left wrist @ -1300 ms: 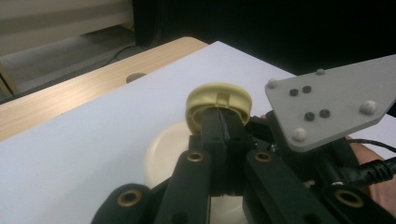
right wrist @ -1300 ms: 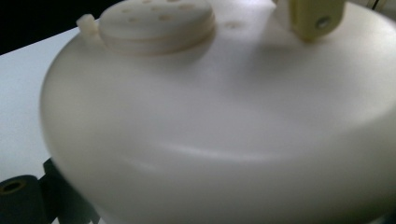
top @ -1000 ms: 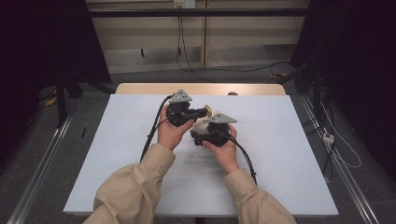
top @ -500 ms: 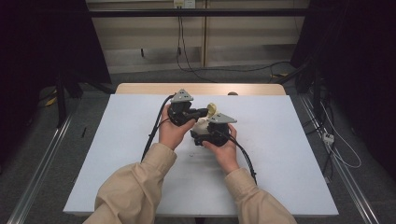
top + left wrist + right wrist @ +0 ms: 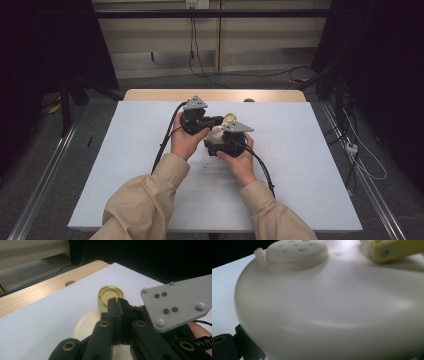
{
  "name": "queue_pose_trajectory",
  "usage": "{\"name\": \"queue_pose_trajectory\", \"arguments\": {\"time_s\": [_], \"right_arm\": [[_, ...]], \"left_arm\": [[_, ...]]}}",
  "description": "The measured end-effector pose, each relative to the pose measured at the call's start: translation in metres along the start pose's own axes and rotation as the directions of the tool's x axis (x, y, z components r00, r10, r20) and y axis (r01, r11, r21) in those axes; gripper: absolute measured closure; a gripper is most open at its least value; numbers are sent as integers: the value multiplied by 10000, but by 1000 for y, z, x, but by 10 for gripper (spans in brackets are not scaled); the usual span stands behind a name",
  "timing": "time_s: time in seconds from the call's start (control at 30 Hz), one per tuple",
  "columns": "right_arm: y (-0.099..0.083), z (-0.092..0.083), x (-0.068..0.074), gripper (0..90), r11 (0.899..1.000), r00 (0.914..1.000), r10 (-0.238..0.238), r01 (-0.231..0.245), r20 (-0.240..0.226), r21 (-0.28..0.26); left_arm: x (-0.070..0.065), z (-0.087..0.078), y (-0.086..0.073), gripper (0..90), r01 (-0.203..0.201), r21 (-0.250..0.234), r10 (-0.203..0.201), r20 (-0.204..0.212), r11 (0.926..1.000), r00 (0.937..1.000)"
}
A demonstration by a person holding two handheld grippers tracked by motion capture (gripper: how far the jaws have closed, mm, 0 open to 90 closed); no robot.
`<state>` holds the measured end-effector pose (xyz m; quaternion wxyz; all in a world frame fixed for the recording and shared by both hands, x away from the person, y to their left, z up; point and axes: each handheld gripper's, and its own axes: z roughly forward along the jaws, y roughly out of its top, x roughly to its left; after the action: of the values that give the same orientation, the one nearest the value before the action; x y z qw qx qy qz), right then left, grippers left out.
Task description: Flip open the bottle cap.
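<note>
The left gripper [image 5: 117, 302] pinches the yellow flip lid [image 5: 109, 296] of a cream shaker bottle [image 5: 332, 315]; the right gripper [image 5: 220, 141] clamps the bottle above the white table [image 5: 300, 150].

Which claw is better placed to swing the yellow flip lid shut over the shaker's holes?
Left, probably. The left claw is clamped on the yellow lid, which stands open. The right claw seems to steady the cream shaker, leaving its perforated top uncovered.
</note>
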<state>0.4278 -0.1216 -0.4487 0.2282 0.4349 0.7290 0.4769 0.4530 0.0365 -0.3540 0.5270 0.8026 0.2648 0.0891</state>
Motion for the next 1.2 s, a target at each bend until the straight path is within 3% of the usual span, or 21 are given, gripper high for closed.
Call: {"name": "queue_pose_trajectory", "arguments": {"time_s": [0.37,1.2], "right_arm": [[0,1,0,44,10000,10000,-7,7,22,-8],[0,1,0,44,10000,10000,-7,7,58,-16]], "left_arm": [[1,-5,0,806,-3,-46,2,-282,10000,9996],[11,-22,-20,408,623,95,-614,-757,9980,9952]]}}
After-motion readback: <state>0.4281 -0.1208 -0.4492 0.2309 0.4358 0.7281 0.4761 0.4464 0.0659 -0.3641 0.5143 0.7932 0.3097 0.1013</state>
